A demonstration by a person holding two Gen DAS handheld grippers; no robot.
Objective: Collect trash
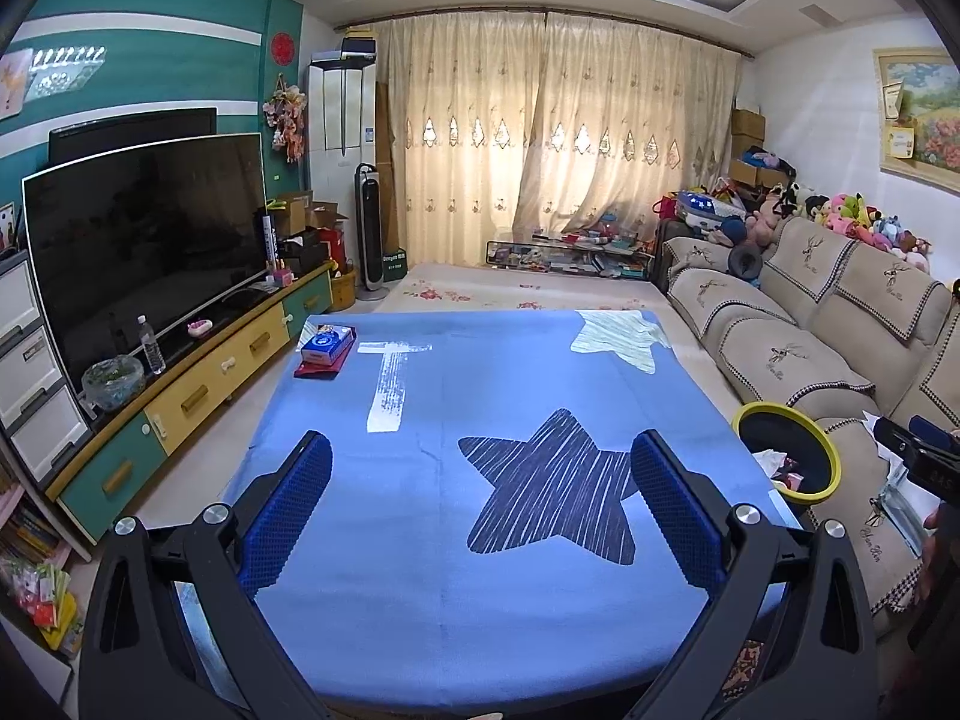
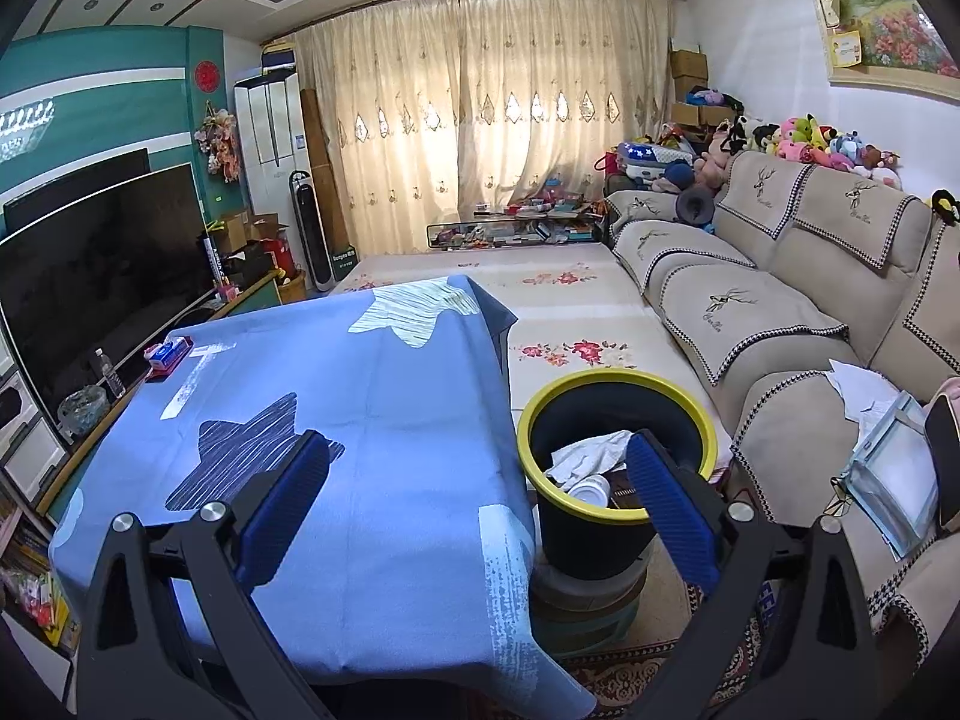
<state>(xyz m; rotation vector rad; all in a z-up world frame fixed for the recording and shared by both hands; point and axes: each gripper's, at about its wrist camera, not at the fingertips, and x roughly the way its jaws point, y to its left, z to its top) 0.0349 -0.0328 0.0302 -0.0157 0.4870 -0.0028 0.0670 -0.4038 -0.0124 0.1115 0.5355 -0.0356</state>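
Note:
A black bin with a yellow rim (image 2: pixel 618 414) stands on a stool between the table and the sofa; it also shows in the left wrist view (image 1: pixel 789 459). Inside it lie crumpled white paper (image 2: pixel 585 456) and a white cup (image 2: pixel 589 490). My right gripper (image 2: pixel 480 450) is open and empty, its right finger over the bin's near rim, its left finger above the blue tablecloth (image 2: pixel 336 396). My left gripper (image 1: pixel 480 450) is open and empty above the star-patterned blue tablecloth (image 1: pixel 480 372).
A blue tissue box on a red cloth (image 1: pixel 327 348) sits at the table's far left corner. A TV (image 1: pixel 144 240) on a low cabinet runs along the left. A beige sofa (image 2: pixel 780 312) with papers and a plastic pouch (image 2: pixel 894 474) lines the right.

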